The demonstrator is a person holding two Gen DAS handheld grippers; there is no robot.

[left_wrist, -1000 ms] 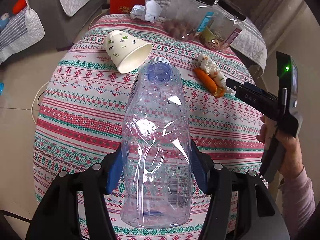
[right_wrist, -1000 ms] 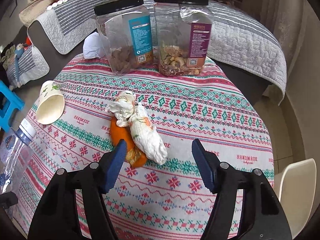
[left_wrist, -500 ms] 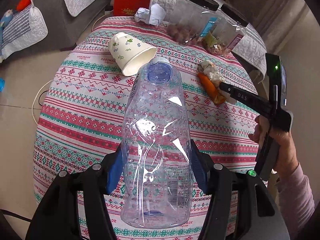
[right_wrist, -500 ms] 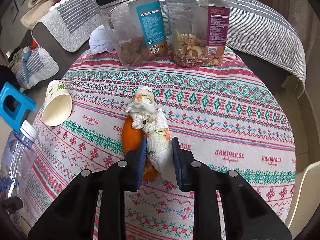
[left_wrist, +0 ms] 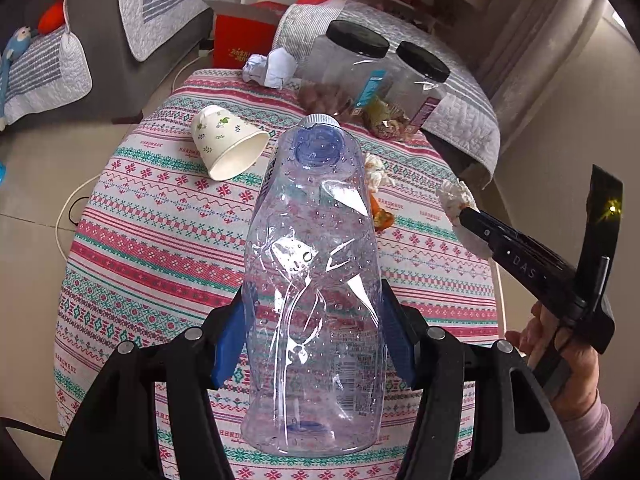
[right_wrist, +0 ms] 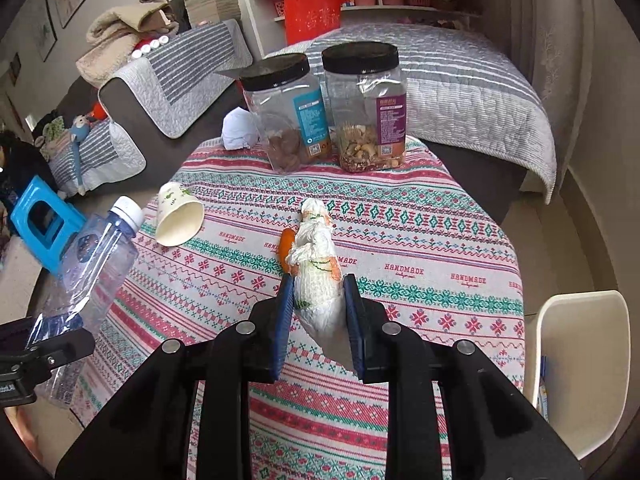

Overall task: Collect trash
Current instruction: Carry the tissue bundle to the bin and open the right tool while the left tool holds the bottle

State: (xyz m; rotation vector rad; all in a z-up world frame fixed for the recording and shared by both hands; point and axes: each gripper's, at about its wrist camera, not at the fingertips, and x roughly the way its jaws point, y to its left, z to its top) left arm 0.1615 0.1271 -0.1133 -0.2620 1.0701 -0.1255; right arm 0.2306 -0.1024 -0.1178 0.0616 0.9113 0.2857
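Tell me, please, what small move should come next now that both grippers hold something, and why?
Probably carry both loads off to a bin: the left gripper clamps the plastic bottle, the right gripper pinches the crumpled wrapper. No bin shows here.

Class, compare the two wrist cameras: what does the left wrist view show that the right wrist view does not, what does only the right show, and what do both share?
Only the left wrist view: a person's hand gripping the right claw's handle, a crumpled paper ball and a red box behind the table.

Only the right wrist view: a blue plastic stool, a white chair and a red basket on the shelf.

Both: the left claw clamped on the clear plastic bottle, the right claw shut on a crumpled printed wrapper, the tipped paper cup and two black-lidded jars.
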